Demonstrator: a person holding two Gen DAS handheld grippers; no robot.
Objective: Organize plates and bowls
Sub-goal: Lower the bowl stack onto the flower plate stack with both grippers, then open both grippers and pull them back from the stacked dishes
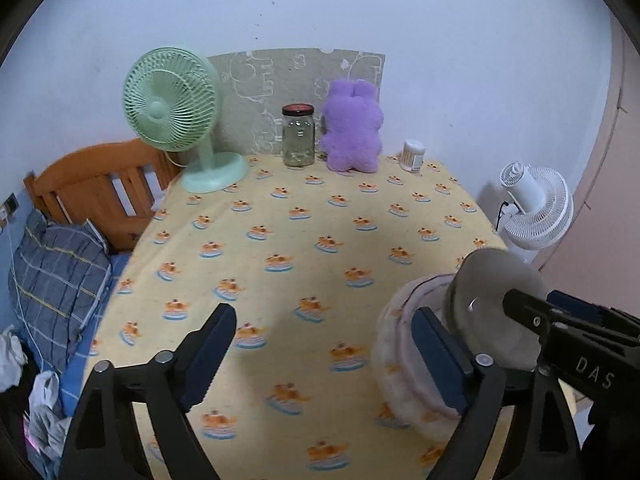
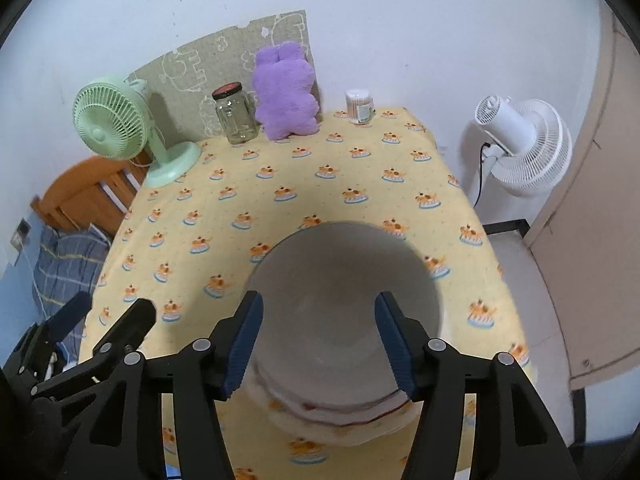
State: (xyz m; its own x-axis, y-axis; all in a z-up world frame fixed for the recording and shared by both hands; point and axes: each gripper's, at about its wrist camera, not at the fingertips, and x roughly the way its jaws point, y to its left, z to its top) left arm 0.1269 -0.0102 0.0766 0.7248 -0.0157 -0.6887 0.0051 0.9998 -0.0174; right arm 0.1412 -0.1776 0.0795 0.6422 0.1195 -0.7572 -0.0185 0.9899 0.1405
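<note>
Bowl [image 2: 344, 300] sits stacked on plates [image 2: 340, 412] near worktop [image 2: 360, 168] edge; both claws, left [image 1: 320, 360] and right [image 2: 318, 348], gape empty; a nudge could topple it.

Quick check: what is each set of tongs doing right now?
Left tongs: open, holding nothing.
Right tongs: open astride the grey bowl, pads not pressing it.

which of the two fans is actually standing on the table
The green fan, whose round base sits on the far left corner of the yellow tablecloth beside the glass jar. The white fan stands off the table, past its right edge.
</note>
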